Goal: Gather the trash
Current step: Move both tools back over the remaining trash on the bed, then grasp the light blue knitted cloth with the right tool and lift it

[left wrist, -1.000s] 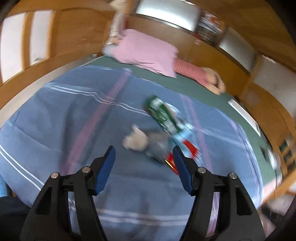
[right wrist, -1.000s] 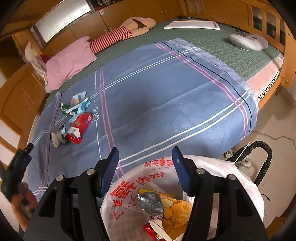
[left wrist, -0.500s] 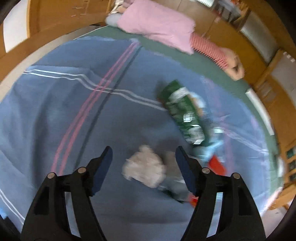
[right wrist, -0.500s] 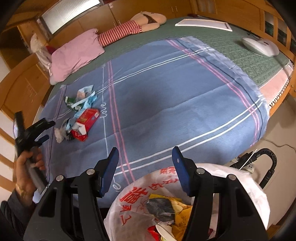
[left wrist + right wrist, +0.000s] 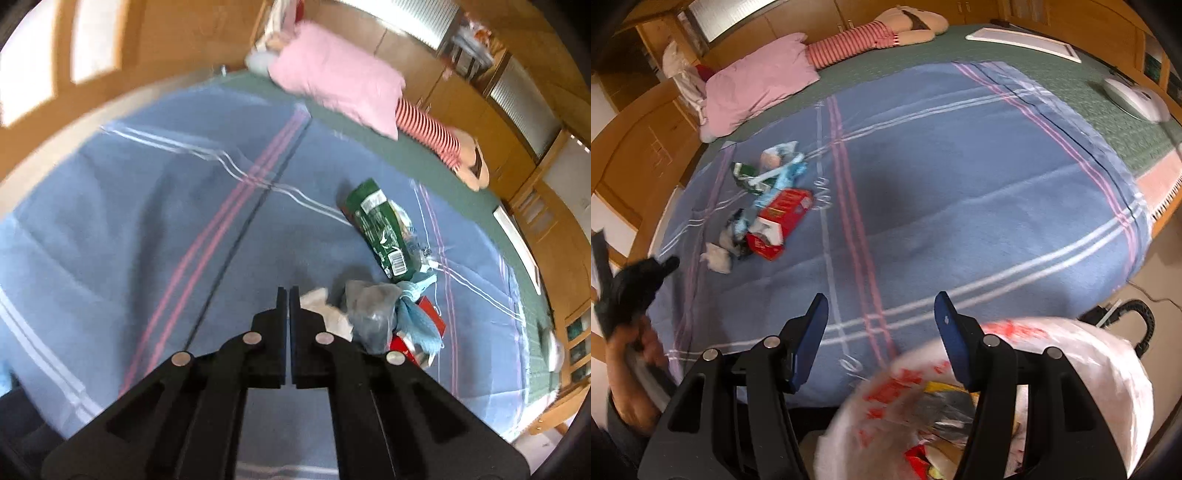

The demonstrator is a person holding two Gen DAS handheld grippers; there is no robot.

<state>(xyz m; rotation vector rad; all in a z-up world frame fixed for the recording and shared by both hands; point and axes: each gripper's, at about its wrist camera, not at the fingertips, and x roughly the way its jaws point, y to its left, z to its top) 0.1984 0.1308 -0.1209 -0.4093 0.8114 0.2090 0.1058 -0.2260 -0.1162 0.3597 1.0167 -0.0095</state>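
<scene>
Left claw closed, empty (white tissue half-hidden behind it); right claw open.

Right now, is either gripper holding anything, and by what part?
Nothing held. Left gripper is shut on nothing, short of the tissue. Right gripper is open above the trash bag.

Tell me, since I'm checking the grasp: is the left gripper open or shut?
Shut. In the left wrist view the left gripper has its jaws nearly touching with nothing between them; the crumpled tissue lies just beyond, ungrasped.
</scene>
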